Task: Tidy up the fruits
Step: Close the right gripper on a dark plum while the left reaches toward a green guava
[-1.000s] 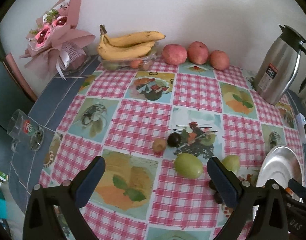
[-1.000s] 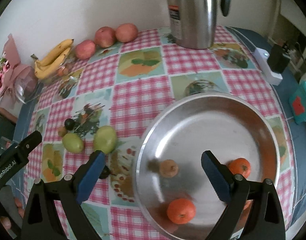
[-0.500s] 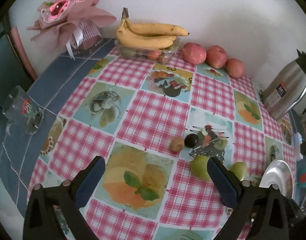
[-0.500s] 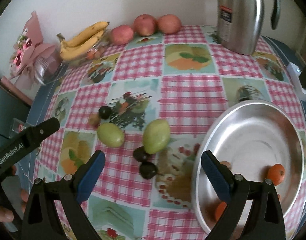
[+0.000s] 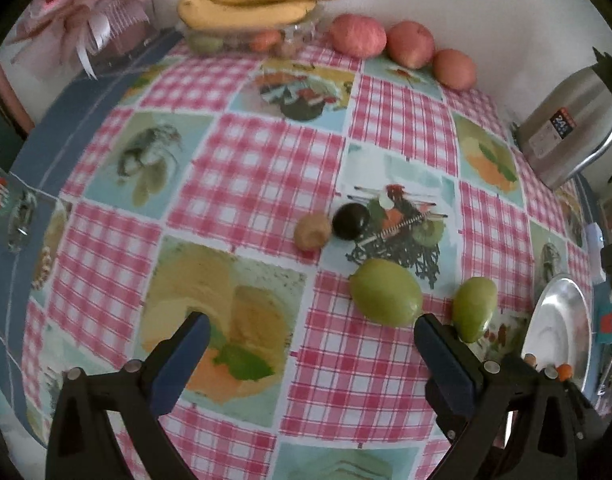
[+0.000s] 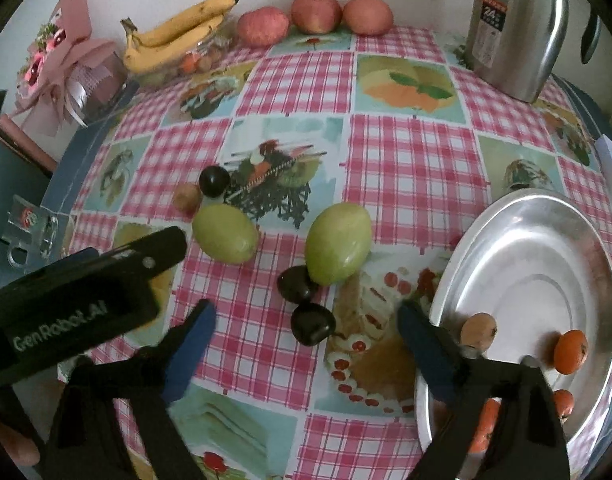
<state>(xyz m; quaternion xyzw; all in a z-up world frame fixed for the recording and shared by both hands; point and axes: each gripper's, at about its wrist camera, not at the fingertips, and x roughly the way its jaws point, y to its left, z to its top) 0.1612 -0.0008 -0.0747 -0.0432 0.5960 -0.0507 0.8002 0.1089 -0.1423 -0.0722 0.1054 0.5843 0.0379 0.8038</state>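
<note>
Two green fruits lie mid-table: the left one (image 6: 225, 233) (image 5: 385, 292) and the right one (image 6: 337, 243) (image 5: 474, 308). Two dark plums (image 6: 297, 283) (image 6: 313, 323) lie just below the right one. A third dark plum (image 5: 350, 221) (image 6: 214, 181) and a small brown fruit (image 5: 312, 231) (image 6: 187, 197) lie farther back. A steel plate (image 6: 553, 248) (image 5: 545, 320) at right holds small oranges (image 6: 570, 351) and a brown fruit (image 6: 478, 327). My left gripper (image 5: 310, 338) is open and empty above the cloth, near the left green fruit. My right gripper (image 6: 306, 330) is open and empty, over the nearer plum.
Bananas (image 5: 250, 4) on a clear box and three red apples (image 5: 357, 36) line the back wall. A steel thermos (image 6: 513, 28) stands at back right. A pink bouquet (image 6: 62, 64) and a glass mug (image 6: 26, 220) are at left. The left gripper's body (image 6: 78, 300) crosses the right wrist view.
Both grippers moved left and closer to the table. The right wrist view shifted from the plate to the plums and green fruits. Both stayed open.
</note>
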